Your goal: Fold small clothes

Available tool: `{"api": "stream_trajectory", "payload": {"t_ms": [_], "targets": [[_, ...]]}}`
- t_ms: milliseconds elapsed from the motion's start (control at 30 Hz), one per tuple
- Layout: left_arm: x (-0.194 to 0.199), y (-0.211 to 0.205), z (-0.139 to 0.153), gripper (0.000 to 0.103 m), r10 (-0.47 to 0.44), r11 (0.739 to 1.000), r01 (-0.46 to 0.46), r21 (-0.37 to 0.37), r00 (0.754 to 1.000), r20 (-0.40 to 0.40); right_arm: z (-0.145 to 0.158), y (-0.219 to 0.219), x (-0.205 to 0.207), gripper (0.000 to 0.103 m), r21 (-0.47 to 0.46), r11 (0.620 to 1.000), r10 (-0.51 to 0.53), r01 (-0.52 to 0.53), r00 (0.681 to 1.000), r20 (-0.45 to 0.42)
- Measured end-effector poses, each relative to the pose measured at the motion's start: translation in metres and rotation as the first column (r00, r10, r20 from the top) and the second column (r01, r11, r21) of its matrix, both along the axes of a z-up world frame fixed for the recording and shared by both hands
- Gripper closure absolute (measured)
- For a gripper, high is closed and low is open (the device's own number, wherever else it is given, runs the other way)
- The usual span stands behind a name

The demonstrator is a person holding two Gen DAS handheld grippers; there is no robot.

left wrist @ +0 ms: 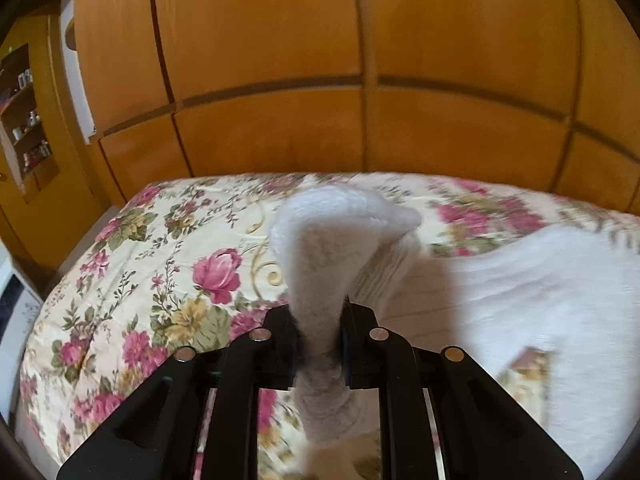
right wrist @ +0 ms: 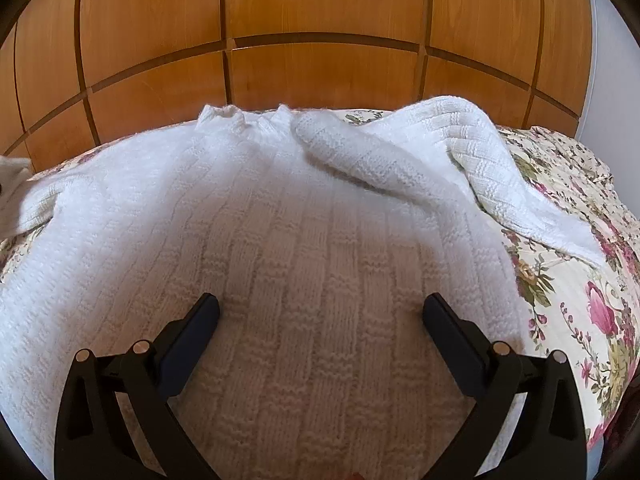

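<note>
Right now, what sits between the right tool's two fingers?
Only the white knitted sweater, lying flat on the floral bedspread. The right tool stands wide open above it, gripping nothing, as the right wrist view shows.

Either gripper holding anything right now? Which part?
Left gripper is clamped on a sleeve of the white knitted sweater, lifted. Right gripper is open over the sweater's body, holding nothing.

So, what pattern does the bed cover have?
Cream with pink roses and green leaves; the bed cover shows best in the left wrist view.
</note>
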State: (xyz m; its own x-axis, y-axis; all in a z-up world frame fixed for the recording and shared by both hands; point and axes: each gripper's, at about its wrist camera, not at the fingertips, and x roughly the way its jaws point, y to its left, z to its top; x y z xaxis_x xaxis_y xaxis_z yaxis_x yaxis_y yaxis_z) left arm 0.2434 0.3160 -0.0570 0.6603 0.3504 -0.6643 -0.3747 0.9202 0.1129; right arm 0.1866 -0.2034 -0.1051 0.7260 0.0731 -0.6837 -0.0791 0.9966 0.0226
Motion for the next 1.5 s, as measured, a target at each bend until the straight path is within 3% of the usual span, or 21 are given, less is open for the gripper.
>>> {"api": "stream_trajectory", "payload": {"t_ms": [100,133,300,333,400,433,467,533,600,700,767,833,867,1000,1133,1200,1267,1333,1400,1433,1500], "targets": [[0.008,0.019,-0.012,0.064,0.113,0.991,-0.11,0.076,0.993,-0.033,-0.001,-0.003,0.001,0.002,0.021,1.0,0.006,-0.006,1.0,-0.004],[0.008,0.033,-0.018,0.058,0.188,0.979,-0.183,0.096,0.981,-0.047,-0.001,-0.004,0.002,0.002,0.025,1.0,0.007,-0.007,1.0,-0.006],[-0.019,0.082,-0.032,0.056,0.378,0.925,-0.38,-0.019,0.923,-0.069,-0.001,-0.003,0.003,0.002,0.022,1.0,0.006,-0.006,1.0,-0.001],[-0.028,0.083,-0.032,0.057,0.366,0.926,-0.369,-0.076,0.929,-0.045,-0.001,-0.003,0.003,0.002,0.023,1.0,0.006,-0.006,1.0,0.0],[-0.039,0.07,-0.027,0.056,0.317,0.943,-0.313,-0.114,0.948,0.019,0.0,-0.003,0.003,0.002,0.021,1.0,0.005,-0.005,1.0,0.001],[-0.043,0.056,-0.022,0.047,0.267,0.959,-0.259,-0.112,0.962,0.055,0.0,-0.003,0.003,0.002,0.018,1.0,0.005,-0.005,1.0,0.002],[-0.045,0.039,-0.018,0.027,0.197,0.977,-0.188,-0.103,0.976,0.089,0.0,-0.003,0.002,0.002,0.016,1.0,0.004,-0.004,1.0,0.003],[-0.039,0.004,-0.015,0.019,0.073,0.997,-0.071,-0.028,0.991,0.108,0.0,-0.002,0.002,0.002,0.015,1.0,0.004,-0.004,1.0,0.004],[-0.023,-0.031,-0.023,0.019,-0.021,0.997,0.017,0.082,0.999,0.045,0.0,-0.003,0.002,0.002,0.018,1.0,0.005,-0.005,1.0,0.004],[0.003,-0.049,-0.042,0.028,-0.029,0.983,0.041,0.182,0.997,-0.067,0.0,-0.003,0.002,0.002,0.019,1.0,0.006,-0.006,1.0,0.004],[0.019,-0.033,-0.056,0.045,0.042,0.987,-0.019,0.162,0.99,-0.137,0.0,-0.003,0.002,0.002,0.022,1.0,0.006,-0.006,1.0,0.004],[0.018,-0.004,-0.057,0.049,0.142,0.986,-0.129,0.106,0.982,-0.127,0.0,-0.004,0.001,0.002,0.024,1.0,0.006,-0.006,1.0,0.006],[0.012,0.009,-0.054,0.049,0.192,0.98,-0.183,0.081,0.975,-0.111,0.0,-0.003,0.001,0.002,0.024,1.0,0.006,-0.006,1.0,0.006],[-0.022,0.066,-0.045,0.051,0.409,0.912,-0.409,0.005,0.911,-0.057,0.0,-0.004,0.0,0.002,0.03,1.0,0.007,-0.007,1.0,0.01],[-0.058,0.097,-0.048,0.05,0.56,0.827,-0.562,-0.038,0.827,-0.048,0.001,-0.003,0.0,0.002,0.031,0.999,0.006,-0.007,1.0,0.012],[-0.075,0.099,-0.046,0.05,0.603,0.793,-0.603,-0.083,0.797,-0.028,0.001,-0.003,0.0,0.002,0.03,1.0,0.006,-0.006,1.0,0.011],[-0.086,0.087,-0.038,0.05,0.593,0.803,-0.586,-0.109,0.805,0.035,0.0,-0.003,0.0,0.002,0.03,1.0,0.006,-0.006,1.0,0.012],[-0.086,0.058,-0.028,0.05,0.524,0.851,-0.516,-0.093,0.846,0.101,0.0,-0.003,0.0,0.002,0.03,1.0,0.006,-0.006,1.0,0.011],[-0.081,0.013,-0.017,0.037,0.406,0.914,-0.398,-0.083,0.901,0.153,0.0,-0.003,0.0,0.002,0.029,1.0,0.005,-0.006,1.0,0.011],[-0.078,-0.012,-0.016,0.024,0.35,0.936,-0.338,-0.095,0.922,0.166,0.0,-0.003,0.001,0.002,0.027,1.0,0.005,-0.005,1.0,0.011],[-0.071,-0.05,-0.012,0.021,0.25,0.964,-0.229,-0.133,0.952,0.178,0.0,-0.003,0.002,0.002,0.021,1.0,0.002,-0.002,1.0,0.007]]}}
